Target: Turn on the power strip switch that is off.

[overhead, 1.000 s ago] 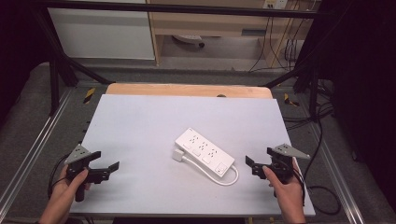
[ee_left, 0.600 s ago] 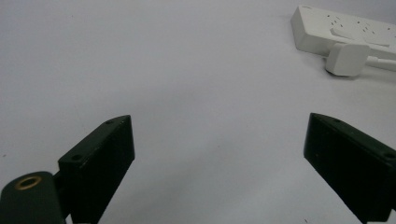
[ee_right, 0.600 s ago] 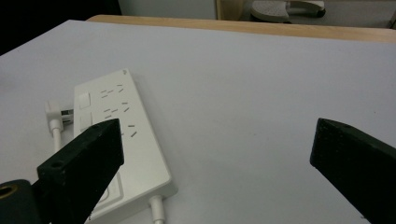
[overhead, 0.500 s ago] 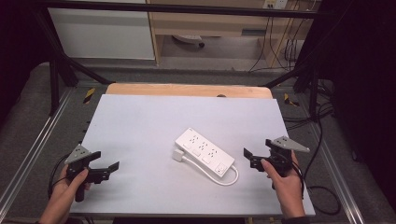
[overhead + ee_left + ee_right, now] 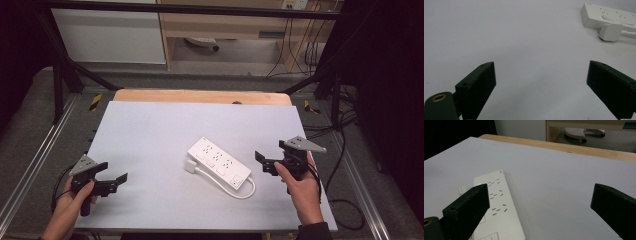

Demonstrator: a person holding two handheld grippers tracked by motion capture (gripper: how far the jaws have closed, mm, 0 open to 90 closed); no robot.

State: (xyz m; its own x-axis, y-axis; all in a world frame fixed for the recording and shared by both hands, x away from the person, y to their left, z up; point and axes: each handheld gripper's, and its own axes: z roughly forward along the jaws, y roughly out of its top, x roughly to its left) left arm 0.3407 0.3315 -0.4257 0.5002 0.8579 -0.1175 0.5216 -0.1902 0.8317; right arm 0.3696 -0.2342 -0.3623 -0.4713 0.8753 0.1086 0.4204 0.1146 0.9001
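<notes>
White power strip (image 5: pixel 219 163) lies mid-desk with its plug (image 5: pixel 191 166) loose beside it; both the right gripper (image 5: pixel 265 162) and left gripper (image 5: pixel 116 181) have their jaws spread empty, so a glancing grab could skid it.

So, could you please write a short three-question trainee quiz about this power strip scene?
1. True or false: the right gripper is shut on the power strip.
2. What lies against the strip's side that faces the person? A) its white plug B) a screwdriver C) a cup
3. Fill in: both the right gripper and the left gripper have jaws that stand ____.

Key: 1 false; 2 A; 3 open.
</notes>
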